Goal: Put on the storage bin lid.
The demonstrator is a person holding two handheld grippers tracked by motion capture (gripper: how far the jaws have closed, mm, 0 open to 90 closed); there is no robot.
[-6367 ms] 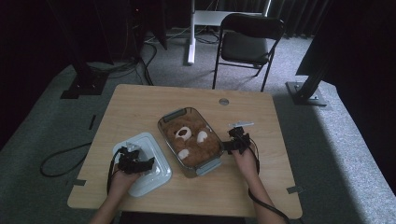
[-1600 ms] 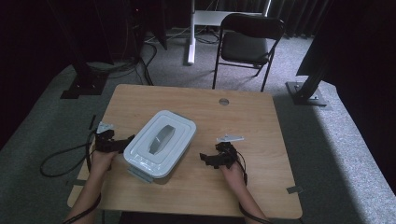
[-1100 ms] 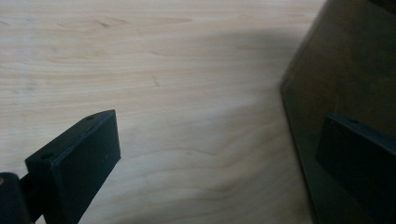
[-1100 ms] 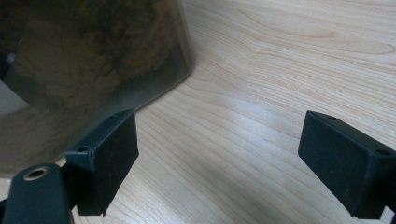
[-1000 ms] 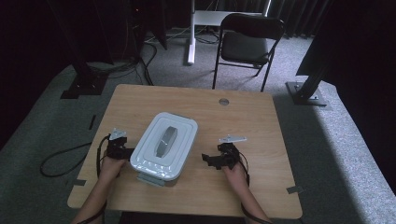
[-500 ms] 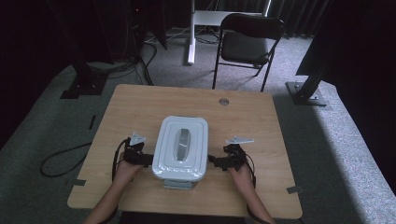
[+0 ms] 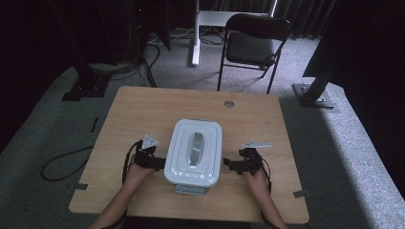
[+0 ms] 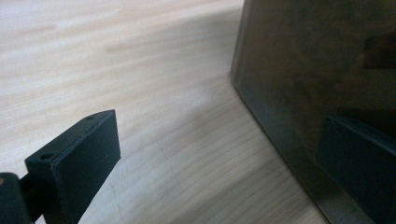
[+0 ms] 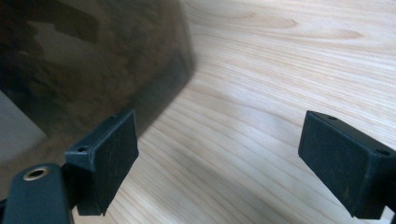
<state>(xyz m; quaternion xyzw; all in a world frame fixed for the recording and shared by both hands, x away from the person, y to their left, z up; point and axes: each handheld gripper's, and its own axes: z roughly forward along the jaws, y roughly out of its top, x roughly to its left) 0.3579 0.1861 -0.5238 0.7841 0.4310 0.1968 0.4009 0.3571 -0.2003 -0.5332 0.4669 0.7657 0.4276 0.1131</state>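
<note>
Container [image 7: 193, 153] with its white lid [image 7: 195, 143] on sits near the front middle of our wooden table [image 7: 143, 107] in the high view, its long side running away from us, and a grey handle [image 7: 195, 149] lies along the middle of the lid. We hold the left gripper [image 7: 154, 162] just at the container's left side, low near its front corner, and the right gripper [image 7: 232, 165] just beside its right side at about the same depth; from up here we cannot tell whether either one touches the wall. Behind the table a black folding chair [image 7: 253, 45] stands on the grey carpet [image 7: 334, 143], and a small round hole [image 7: 229, 103] shows near the table's far edge. In the left gripper view, our left gripper [image 8: 219, 154] has its jaws set wide: one jaw stands over bare wood, and the other is at the dark, see-through wall of the container [image 8: 322, 74], seemingly against or behind it, though we cannot tell which. In the right gripper view, the right gripper [image 9: 219, 154] is also spread wide and holds nothing; one jaw stands just beside the brownish wall of the container [image 9: 88, 60], the other well out over the bare table [image 9: 280, 70].
</note>
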